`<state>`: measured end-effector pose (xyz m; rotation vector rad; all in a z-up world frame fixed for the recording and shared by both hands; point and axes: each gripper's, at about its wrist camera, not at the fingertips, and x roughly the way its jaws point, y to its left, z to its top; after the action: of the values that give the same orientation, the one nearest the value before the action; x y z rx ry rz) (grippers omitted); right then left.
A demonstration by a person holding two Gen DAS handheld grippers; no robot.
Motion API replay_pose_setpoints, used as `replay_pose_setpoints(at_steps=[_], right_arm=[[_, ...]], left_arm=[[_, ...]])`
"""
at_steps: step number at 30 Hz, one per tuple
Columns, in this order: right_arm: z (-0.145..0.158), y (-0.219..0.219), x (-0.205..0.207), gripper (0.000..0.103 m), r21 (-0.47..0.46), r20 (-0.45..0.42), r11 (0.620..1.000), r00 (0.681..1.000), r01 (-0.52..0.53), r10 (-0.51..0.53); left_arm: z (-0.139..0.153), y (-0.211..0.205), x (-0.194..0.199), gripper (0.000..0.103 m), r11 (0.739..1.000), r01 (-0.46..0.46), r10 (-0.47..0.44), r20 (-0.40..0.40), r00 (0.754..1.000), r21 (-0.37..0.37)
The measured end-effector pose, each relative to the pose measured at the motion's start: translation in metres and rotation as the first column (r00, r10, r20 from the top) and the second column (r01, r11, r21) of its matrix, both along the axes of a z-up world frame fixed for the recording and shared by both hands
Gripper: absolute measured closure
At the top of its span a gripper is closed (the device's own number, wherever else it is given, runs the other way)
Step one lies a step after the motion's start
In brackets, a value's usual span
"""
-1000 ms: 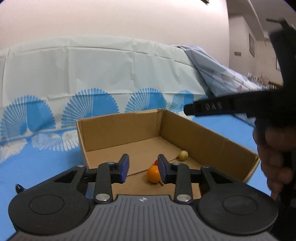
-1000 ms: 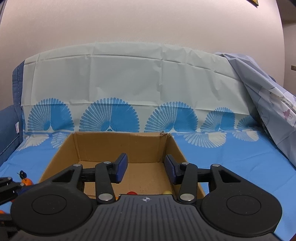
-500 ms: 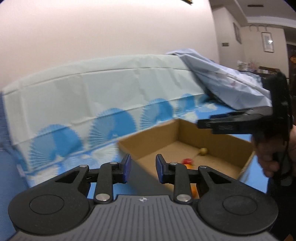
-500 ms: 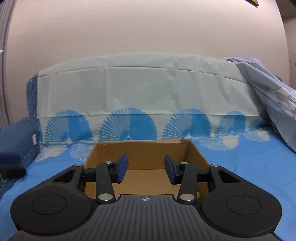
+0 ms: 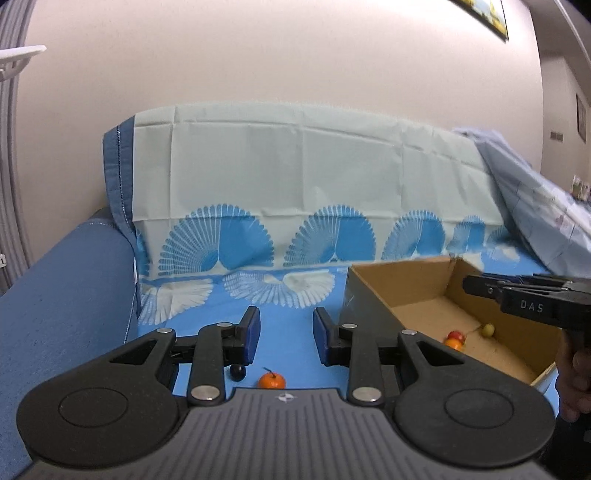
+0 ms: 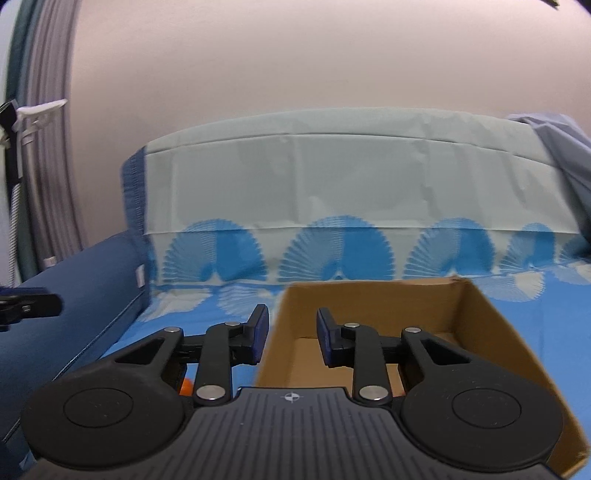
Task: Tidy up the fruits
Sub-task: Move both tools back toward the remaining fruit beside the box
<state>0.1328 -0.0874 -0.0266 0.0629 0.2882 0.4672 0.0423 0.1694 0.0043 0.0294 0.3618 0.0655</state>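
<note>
Left tool [image 5: 284, 341]: parted, empty, above tangerine [image 5: 271, 380].
Right tool [image 6: 291, 336]: just closing, still parted, nothing between.
Cardboard box [image 5: 399, 284]: three small fruits inside.

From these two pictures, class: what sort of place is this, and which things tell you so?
Probably a living room at home: a sofa draped in a fan-patterned cloth, a framed picture on the wall, and a cardboard box holding fruit.

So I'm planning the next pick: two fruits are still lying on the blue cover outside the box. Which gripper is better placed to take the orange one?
Probably the left gripper: the orange fruit lies just below its open, empty jaws. The right gripper points at the cardboard box.
</note>
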Motion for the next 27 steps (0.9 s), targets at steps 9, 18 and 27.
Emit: replay_pose_setpoints(at_steps=[9,18,27], right_arm=[[-0.009,0.046,-0.009,0.073,-0.059,-0.013,0.989,0.991,-0.136,0.136],[-0.024,0.095,-0.018,0.073,-0.149,-0.071,0.935,0.946,-0.323,0.315],[-0.041,0.136,-0.025,0.073,-0.237,-0.11,0.877,0.909,-0.417,0.403]], left_arm=[[-0.002,0.004,0.013,0.058,1.0,0.024,-0.024,-0.062,0.998,0.001],[-0.024,0.041,0.022,0.047,0.996,-0.051,0.039,-0.146,0.988,-0.078],[-0.074,0.091,0.034,0.056,0.966,-0.152,0.085,-0.301,0.95,-0.207]])
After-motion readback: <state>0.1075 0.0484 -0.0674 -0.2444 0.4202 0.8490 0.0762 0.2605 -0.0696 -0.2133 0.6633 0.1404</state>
